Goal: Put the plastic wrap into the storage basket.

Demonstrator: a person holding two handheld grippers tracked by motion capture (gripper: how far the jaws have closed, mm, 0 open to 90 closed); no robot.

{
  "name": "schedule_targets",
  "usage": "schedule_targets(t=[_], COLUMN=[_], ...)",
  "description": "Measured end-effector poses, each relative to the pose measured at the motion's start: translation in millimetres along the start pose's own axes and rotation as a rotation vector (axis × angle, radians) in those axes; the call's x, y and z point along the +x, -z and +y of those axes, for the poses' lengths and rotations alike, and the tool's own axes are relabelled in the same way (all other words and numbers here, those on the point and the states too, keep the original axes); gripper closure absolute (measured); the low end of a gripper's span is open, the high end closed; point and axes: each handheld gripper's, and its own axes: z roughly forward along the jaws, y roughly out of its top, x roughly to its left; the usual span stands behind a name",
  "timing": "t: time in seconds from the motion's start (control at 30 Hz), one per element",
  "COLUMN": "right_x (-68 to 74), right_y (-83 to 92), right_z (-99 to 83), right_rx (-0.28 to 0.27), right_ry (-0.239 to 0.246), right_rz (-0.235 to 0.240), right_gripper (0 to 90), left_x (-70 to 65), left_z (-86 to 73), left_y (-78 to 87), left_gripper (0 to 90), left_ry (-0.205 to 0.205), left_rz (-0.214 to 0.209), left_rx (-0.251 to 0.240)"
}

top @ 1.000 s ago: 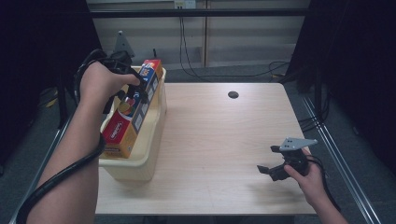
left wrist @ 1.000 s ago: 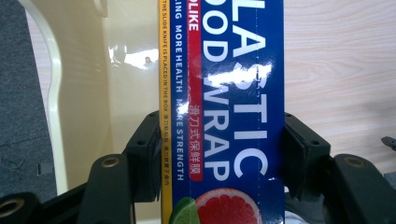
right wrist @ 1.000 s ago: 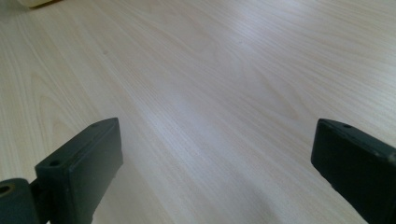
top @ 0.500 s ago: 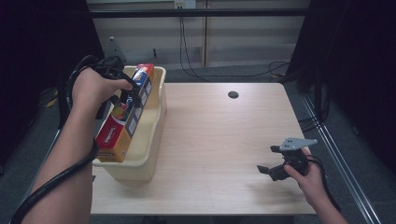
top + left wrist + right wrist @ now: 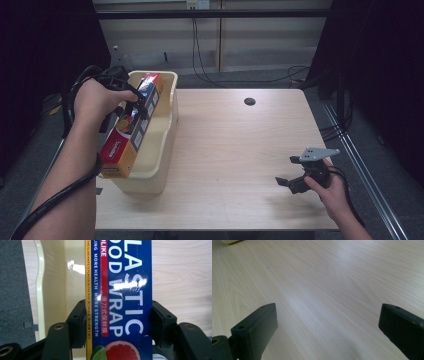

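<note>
Left gripper (image 5: 117,322) pinches a long blue, red and yellow cardboard plastic-wrap box (image 5: 132,125) across its narrow width, jaws flat against both long sides. Box is tilted, one end raised, hanging over the cream plastic rectangular bin (image 5: 167,127); lower end is near the bin's front end, though I can't tell if it touches the bin. Bin sits on the left edge of the light wooden table (image 5: 235,145). Right gripper (image 5: 296,176) rests well to the right of the bin on the table, jaws spread wide, holding nothing.

Looks like the box is being moved in or out of the bin. To do it well: keep the squeeze firm, align the box with the bin's long axis, clear the rim, avoid scraping the walls.
</note>
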Motion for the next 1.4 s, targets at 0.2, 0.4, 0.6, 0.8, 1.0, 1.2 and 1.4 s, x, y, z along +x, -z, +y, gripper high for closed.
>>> schedule_targets(t=[0.2, 0.4, 0.6, 0.8, 1.0, 1.2, 1.4], right_x=[0.5, 0.5, 0.8, 1.0, 1.9, 2.0, 2.1], right_y=[0.2, 0.3, 0.0, -0.4, -0.5, -0.6, -1.0], right_z=[0.2, 0.1, 0.1, 0.3, 0.9, 1.3, 1.2], right_rx=[-0.002, 0.001, 0.0, -0.001, -0.001, -0.002, 0.001], right_ry=[0.001, 0.0, 0.001, 0.0, 0.005, 0.007, 0.008], right_rz=[-0.003, -0.005, -0.002, 0.001, 0.006, 0.002, 0.008], right_gripper=[1.9, 1.9, 1.9, 1.9, 1.9, 1.9, 1.9], left_x=[3.5, 6.0, 9.2, 11.1, 12.8, 13.6, 13.1], left_z=[-1.5, -2.9, -4.5, -6.1, -6.6, -6.4, -6.5], left_y=[-5.5, -10.5, -14.0, -17.0, -21.6, -29.3, -36.3], left_gripper=[40.8, 40.8, 40.8, 40.7, 40.7, 40.7, 40.7], left_ry=[0.002, 0.007, 0.012, 0.005, 0.009, 0.013, 0.008], left_rz=[0.001, 0.008, 0.012, 0.014, 0.011, 0.009, 0.007], left_rx=[0.006, 0.018, 0.017, 0.022, 0.032, 0.04, 0.047])
